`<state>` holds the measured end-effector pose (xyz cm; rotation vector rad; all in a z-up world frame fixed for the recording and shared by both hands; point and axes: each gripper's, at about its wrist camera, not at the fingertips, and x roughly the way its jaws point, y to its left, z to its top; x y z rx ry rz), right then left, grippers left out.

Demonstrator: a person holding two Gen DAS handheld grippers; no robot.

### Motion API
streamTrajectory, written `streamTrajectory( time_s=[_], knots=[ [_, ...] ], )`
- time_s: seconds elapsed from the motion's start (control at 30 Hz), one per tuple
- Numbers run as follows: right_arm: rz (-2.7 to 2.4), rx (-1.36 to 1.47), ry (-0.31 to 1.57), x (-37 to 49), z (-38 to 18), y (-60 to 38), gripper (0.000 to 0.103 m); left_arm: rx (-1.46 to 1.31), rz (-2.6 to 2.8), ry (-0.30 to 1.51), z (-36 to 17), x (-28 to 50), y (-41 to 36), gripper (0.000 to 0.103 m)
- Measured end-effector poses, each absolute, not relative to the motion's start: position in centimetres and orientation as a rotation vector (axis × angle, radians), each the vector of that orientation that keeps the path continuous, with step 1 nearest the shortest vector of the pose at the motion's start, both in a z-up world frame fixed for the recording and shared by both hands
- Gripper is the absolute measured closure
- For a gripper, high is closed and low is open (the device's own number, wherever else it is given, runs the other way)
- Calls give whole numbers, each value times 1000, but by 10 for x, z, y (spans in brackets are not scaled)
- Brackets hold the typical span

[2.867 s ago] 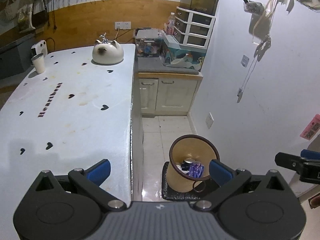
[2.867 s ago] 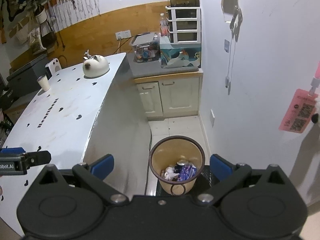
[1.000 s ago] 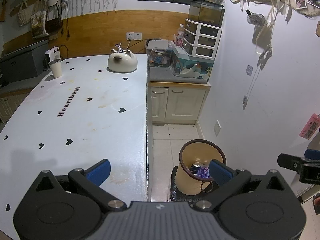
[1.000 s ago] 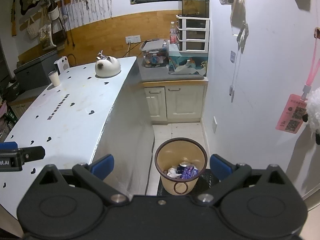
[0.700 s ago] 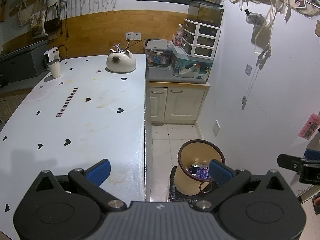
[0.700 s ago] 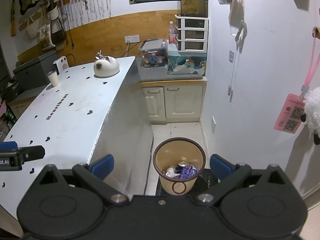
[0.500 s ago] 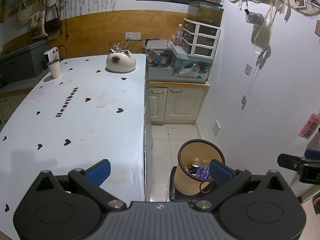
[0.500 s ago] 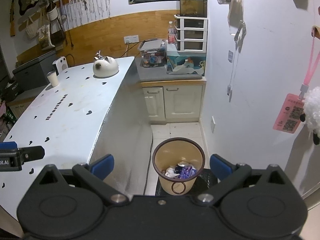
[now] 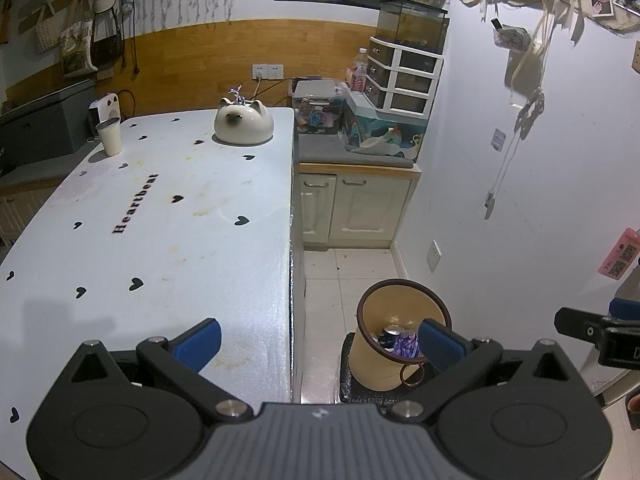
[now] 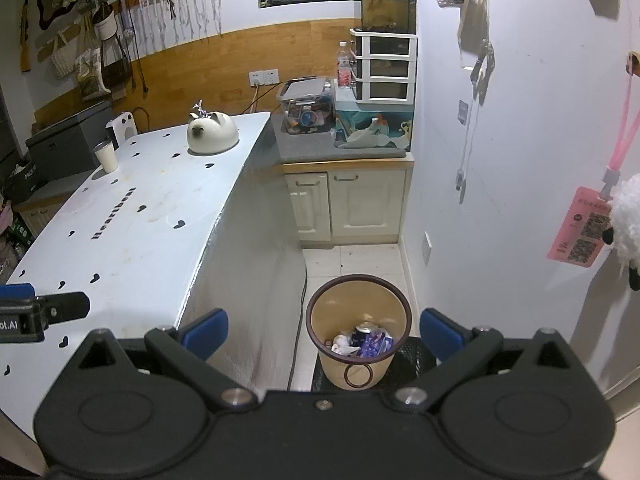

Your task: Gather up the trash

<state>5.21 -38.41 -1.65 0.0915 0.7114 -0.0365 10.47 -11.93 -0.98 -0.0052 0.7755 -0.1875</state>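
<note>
While both claws — left [image 9: 316, 342] and right [image 10: 323, 332] — gape empty, the trash bin [image 10: 360, 344] sits below, between the right's fingers.

Dim bluish light; sharp; heavy fisheye warp w/ dark corners.

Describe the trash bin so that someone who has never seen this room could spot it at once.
Start at the long white table printed with black hearts, then look down at the tiled floor between its right side and the white wall. There stands the trash bin: a tan round bucket with a dark brown rim and a ring on its front, holding a can and wrappers, and resting on a black mat.
</note>
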Motion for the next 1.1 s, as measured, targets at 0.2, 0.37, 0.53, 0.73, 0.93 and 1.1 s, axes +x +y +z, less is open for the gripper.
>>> streamTrajectory(
  time_s=[0.2,0.37,0.53,0.73,0.93,1.1],
  knots=[
    [-35,88,712,53,-16,-383,0,-6,-188,775,-10,105,-120,0],
    [-40,88,711,53,-16,-382,0,-4,-190,774,-10,105,-121,0],
    [-42,88,710,53,-15,-381,0,-5,-189,775,-10,105,-121,0],
    [-42,88,710,53,-15,-381,0,-3,-188,775,-10,106,-121,0],
    [-39,86,710,53,-13,-379,0,-4,-185,775,-9,107,-119,0],
    [-39,85,709,53,-13,-377,0,-3,-186,775,-10,107,-119,0]
  ],
)
